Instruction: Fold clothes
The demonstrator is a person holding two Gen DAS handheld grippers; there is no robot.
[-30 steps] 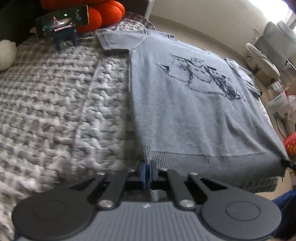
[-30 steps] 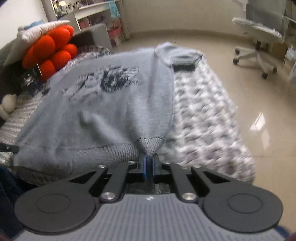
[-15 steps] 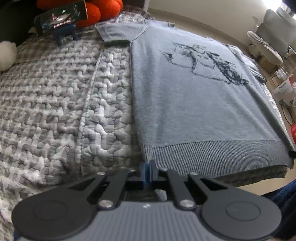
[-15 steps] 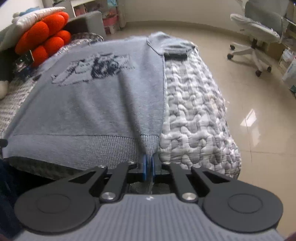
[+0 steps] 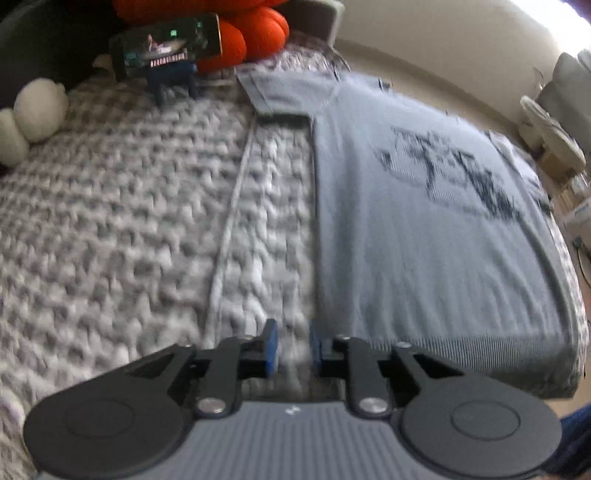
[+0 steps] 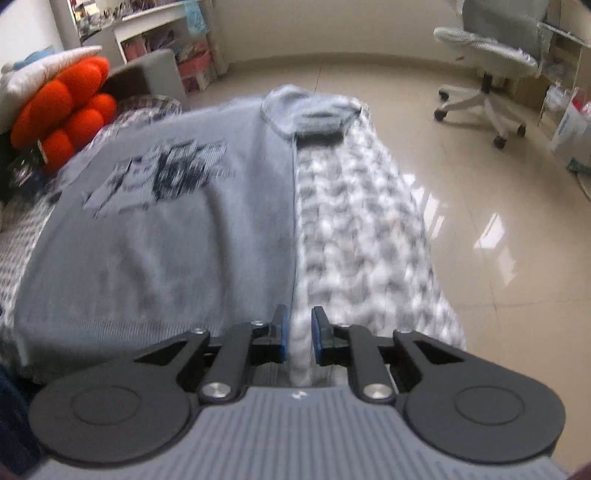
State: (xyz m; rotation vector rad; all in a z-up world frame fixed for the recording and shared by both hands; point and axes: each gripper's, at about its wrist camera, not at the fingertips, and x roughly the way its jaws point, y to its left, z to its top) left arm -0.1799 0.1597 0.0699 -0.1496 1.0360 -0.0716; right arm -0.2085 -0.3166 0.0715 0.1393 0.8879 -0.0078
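A grey-blue knitted sweater (image 5: 424, 240) with a dark printed picture lies flat on the bed, its ribbed hem toward me. My left gripper (image 5: 293, 347) hovers at the hem's left corner. Its jaws are opening, and only blurred quilt shows between the blue pads (image 5: 271, 347). In the right wrist view the sweater (image 6: 166, 240) fills the left half. My right gripper (image 6: 297, 332) sits at the hem's right corner, jaws opening, with the sweater's side edge and the quilt in the gap. No pad presses on the cloth.
A grey-and-white quilt (image 5: 129, 221) covers the bed. A phone on a stand (image 5: 166, 48), orange plush cushions (image 5: 258, 29) and a white plush (image 5: 33, 114) sit at the head. The bed's right edge drops to a shiny floor (image 6: 498, 184) with an office chair (image 6: 487, 62).
Both grippers were shut on the sweater's hem corners; both have let go and their jaws now stand apart. The sweater has settled flat on the bed, and both views are blurred by motion.
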